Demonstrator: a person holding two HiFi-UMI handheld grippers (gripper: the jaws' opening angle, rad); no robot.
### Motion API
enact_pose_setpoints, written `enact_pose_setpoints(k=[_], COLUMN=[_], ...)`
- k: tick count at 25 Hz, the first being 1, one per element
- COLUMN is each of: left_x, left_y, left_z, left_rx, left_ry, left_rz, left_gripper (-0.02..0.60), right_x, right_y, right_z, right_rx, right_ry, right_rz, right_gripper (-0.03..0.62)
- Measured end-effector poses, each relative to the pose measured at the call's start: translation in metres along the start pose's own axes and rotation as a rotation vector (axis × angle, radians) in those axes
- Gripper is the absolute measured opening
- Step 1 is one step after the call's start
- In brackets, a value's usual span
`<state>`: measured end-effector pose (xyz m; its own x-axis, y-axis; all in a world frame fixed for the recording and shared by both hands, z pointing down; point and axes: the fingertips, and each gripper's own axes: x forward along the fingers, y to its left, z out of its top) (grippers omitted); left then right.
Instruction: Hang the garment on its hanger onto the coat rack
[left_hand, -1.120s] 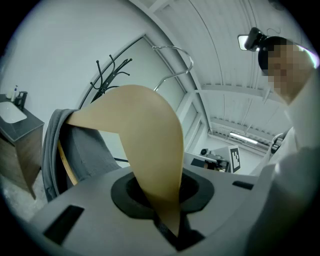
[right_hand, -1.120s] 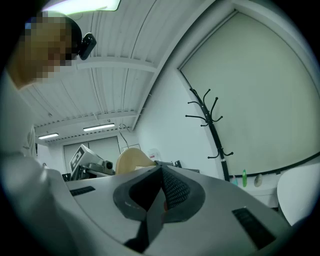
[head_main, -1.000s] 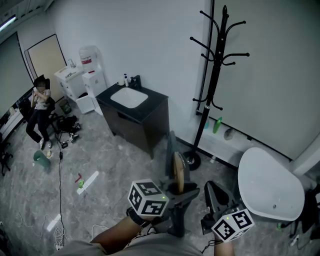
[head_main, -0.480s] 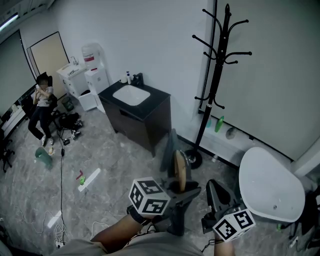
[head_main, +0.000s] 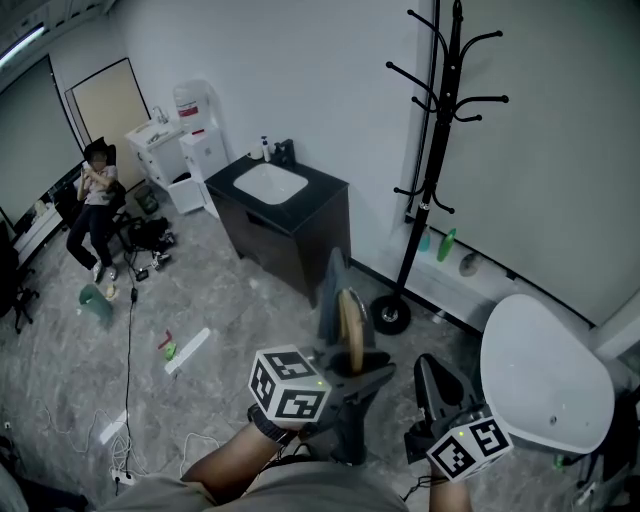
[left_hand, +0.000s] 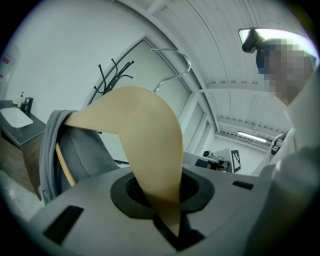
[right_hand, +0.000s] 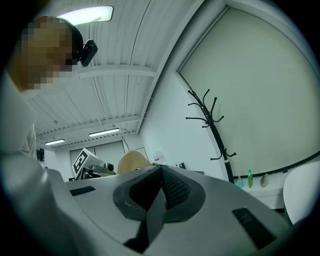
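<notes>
The left hand-held gripper (head_main: 352, 378) is seen closed on the lower end of a wooden hanger (head_main: 352, 318). In the left gripper view, the jaws of the left hand-held gripper (left_hand: 165, 202) are pressed against the pale wood of the hanger (left_hand: 145, 135), which is wedged between the dark pads. The hanger is held upright above the jaws, and its metal hook (left_hand: 172, 65) is curved at the top. A grey garment (head_main: 333, 290) is draped over the far arm of the hanger, beyond the jaws; in the left gripper view the garment (left_hand: 75, 150) is seen hanging to the left of the pads.

The right hand-held gripper (head_main: 438, 392) is held just beside the left one, on its right. In its own view, the jaws of the right hand-held gripper (right_hand: 157, 192) are brought together and nothing is held between them.

The black coat rack (head_main: 435, 170) is stood ahead of both grippers, against the wall and well apart from the hanger. It is seen beyond the hanger (left_hand: 112, 75) and ahead of the right jaws (right_hand: 212, 130). A dark sink cabinet (head_main: 285, 215) is placed ahead and to the left of the left gripper.
</notes>
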<state>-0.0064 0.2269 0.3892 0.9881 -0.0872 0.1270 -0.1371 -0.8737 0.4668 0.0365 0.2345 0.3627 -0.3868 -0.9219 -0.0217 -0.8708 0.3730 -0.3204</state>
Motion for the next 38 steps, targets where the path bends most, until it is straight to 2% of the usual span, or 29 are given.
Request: enact_pose_setpoints(k=[7, 13, 19, 27, 38], left_x=[0.014, 0.023, 0.037, 0.055, 0.086], left_y=[0.016, 0.047, 0.096, 0.18, 0.275], left_z=[0.009, 0.027, 0.056, 0.119, 0.179], left_rx=[-0.011, -0.021, -0.018, 0.019, 0.093], left_ry=[-0.015, -0.028, -0.017, 0.026, 0.071], left_rz=[0.025, 0.002, -0.058, -0.135, -0.148], left_gripper=[0.081, 0.084, 0.087, 0.086, 0.086], right_x=[0.007, 0.033, 0.09, 0.189, 0.263], right_y=[-0.023, -0.046, -0.076, -0.12, -0.18], right_z=[0.003, 0.002, 0.008, 0.037, 0.048], right_rx=[0.013, 0.013, 0.002, -0.003, 0.006], right_ry=[0.004, 0.006, -0.008, -0.057, -0.091], right_rz=[0.016, -0.01, -0.048, -0.103, -0.16], right_gripper=[0.015, 0.015, 0.015, 0.015, 0.015])
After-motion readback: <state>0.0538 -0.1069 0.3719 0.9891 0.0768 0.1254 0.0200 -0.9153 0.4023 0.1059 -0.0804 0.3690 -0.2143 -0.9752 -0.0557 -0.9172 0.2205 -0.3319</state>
